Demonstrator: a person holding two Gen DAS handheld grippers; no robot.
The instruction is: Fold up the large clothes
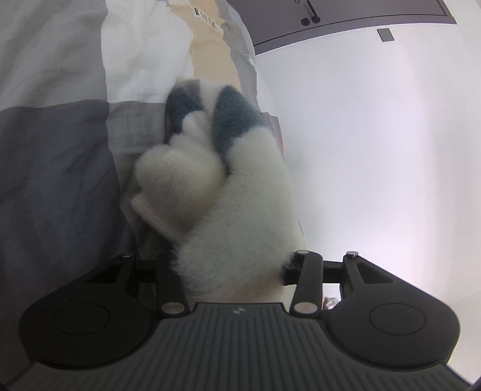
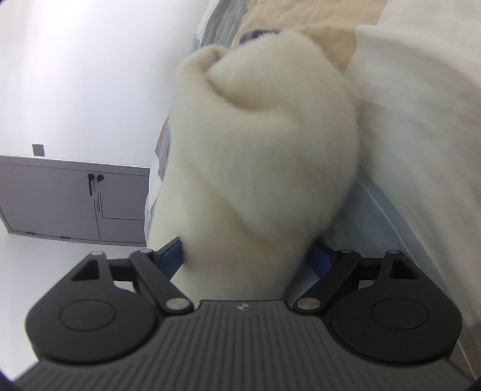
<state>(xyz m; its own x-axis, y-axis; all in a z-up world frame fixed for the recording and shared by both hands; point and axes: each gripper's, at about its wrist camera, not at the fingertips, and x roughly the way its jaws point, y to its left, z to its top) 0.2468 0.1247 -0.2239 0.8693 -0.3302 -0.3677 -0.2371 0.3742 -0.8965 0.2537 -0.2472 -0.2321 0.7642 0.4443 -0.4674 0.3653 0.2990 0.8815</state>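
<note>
The left gripper [image 1: 207, 126] is wrapped in fluffy cream fabric with dark blue-grey patches, a fuzzy sweater [image 1: 228, 210] bunched up along and over its fingers. The fabric fills the space between the linkage arms, which sit drawn in toward the middle, so the gripper looks closed on the sweater, though the fingertips themselves are buried in the fluff. A small pale tag or card [image 1: 147, 210] pokes out from the bundle on its left side. Beyond and to the left lies bedding [image 1: 60, 168] in dark grey, light grey, white and tan blocks, rumpled in places; the sweater bundle rests against it. To the right is a plain white wall [image 1: 375, 150], and at the top a grey cabinet [image 1: 345, 24] with a dark handle.

The right gripper [image 2: 249, 126] is likewise swallowed by the same cream sweater [image 2: 255, 150], which rolls in a thick, blurred fold over its fingers. Blue finger parts [image 2: 173, 255] show at the base on both sides of the fabric, held somewhat apart with the cloth packed between them; whether the tips are pinching cannot be told. White cloth [image 2: 421, 120] hangs close by on the right, with tan bedding [image 2: 315, 21] above. At the left stand the wall and the grey cabinet [image 2: 75, 198].
</note>
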